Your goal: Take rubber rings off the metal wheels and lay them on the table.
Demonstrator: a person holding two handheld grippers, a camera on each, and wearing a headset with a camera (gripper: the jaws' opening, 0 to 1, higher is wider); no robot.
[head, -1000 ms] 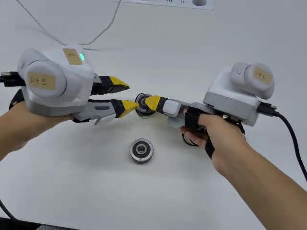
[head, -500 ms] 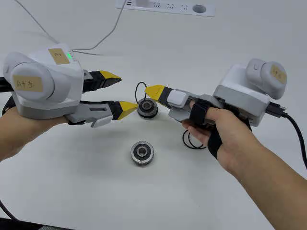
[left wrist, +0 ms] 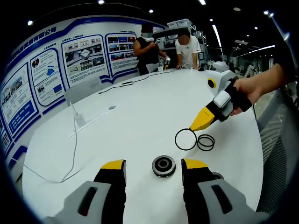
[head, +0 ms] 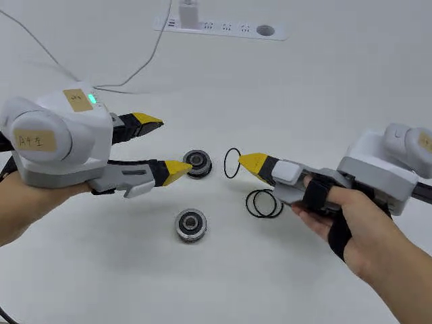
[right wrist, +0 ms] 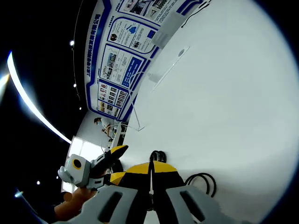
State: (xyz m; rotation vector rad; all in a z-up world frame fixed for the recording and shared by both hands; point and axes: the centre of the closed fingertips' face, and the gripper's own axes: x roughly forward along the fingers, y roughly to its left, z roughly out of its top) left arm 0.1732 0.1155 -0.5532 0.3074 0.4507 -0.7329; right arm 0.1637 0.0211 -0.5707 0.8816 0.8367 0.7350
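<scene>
My left gripper is open, and a bare metal wheel lies on the table just past its yellow tips. In the left gripper view that wheel sits between my two jaws without touching them. My right gripper is shut on a thin black rubber ring, which hangs off its tip to the right of the wheel. The held ring hangs upright and clear of the table. A second wheel with its black ring on lies nearer me. Two loose rings lie overlapped under the right gripper.
A white power strip with a cable lies at the far edge of the white table. In the left gripper view, people stand at the table's far end, and display boards line the wall.
My right gripper has drawn back to the right with a rubber ring in it, away from the far wheel. My left jaws have spread wider. The head camera tilted up.
</scene>
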